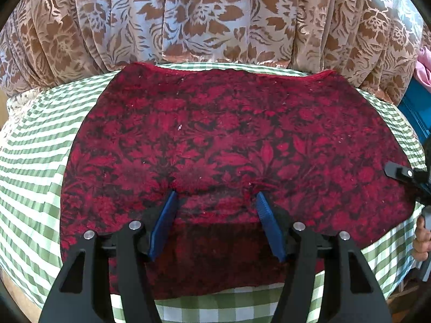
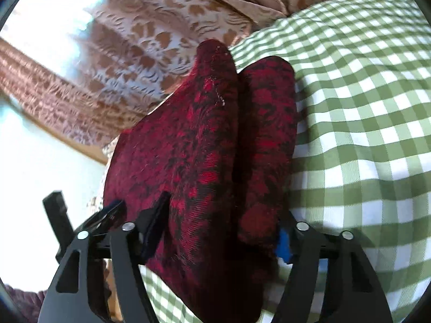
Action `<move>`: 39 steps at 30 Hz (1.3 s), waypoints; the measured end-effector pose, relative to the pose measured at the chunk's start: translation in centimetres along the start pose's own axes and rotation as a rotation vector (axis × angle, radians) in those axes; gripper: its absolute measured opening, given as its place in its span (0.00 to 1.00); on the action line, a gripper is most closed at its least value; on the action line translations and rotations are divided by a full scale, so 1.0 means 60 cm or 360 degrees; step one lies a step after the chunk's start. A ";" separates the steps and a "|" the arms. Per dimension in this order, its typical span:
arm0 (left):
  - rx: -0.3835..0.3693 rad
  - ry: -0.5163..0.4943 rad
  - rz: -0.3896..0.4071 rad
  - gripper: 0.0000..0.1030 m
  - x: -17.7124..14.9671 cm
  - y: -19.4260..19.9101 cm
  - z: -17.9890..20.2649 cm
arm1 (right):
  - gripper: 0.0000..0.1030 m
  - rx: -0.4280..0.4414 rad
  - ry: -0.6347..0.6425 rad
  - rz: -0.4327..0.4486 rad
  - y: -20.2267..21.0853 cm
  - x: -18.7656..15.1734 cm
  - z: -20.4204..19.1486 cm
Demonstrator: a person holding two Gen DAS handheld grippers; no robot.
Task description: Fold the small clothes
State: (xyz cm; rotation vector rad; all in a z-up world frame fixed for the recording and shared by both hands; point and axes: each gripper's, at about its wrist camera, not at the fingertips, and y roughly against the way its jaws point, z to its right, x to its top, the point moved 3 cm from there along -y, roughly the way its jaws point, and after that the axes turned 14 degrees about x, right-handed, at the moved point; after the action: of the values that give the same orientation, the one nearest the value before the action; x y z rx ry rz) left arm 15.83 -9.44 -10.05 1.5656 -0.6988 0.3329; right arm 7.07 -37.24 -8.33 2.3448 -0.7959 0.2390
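Note:
A dark red cloth with a black flower pattern (image 1: 229, 134) lies spread flat on a green-and-white checked surface (image 1: 32, 161). My left gripper (image 1: 215, 196) is open, its blue fingertips (image 1: 172, 202) pressing down on the cloth near its front edge. In the right wrist view the same cloth (image 2: 194, 148) lies bunched in a raised fold between the fingers of my right gripper (image 2: 215, 215), whose jaws stand wide apart around it. Part of the right gripper (image 1: 404, 173) shows at the cloth's right edge in the left wrist view.
A brown and silver flowered curtain (image 1: 215, 18) hangs right behind the checked surface (image 2: 363, 107). A blue object (image 1: 414, 113) and pink fabric (image 1: 424, 64) sit at the far right. A hand (image 1: 420, 239) shows at the right edge.

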 end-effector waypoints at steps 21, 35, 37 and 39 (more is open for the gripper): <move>-0.0021 0.0083 0.0117 0.59 0.016 0.035 -0.013 | 0.17 -0.0332 0.0142 0.0138 -0.020 0.078 -0.026; 0.0007 0.0111 0.0052 0.60 0.011 0.004 -0.036 | 0.26 -0.0515 -0.0026 0.0226 -0.004 0.046 0.021; 0.0011 0.0133 0.0077 0.60 0.012 0.015 -0.042 | 0.51 -0.0434 -0.0046 0.0253 0.011 0.047 0.014; 0.0007 0.0161 0.0085 0.60 0.010 0.021 -0.047 | 0.74 -0.0344 -0.0081 0.0279 0.024 0.046 0.010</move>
State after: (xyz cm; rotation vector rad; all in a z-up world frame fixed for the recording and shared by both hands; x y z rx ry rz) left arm 16.10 -6.83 -8.32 1.5252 -0.6622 0.4504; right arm 8.39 -39.80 -7.08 2.0887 -1.0027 0.1590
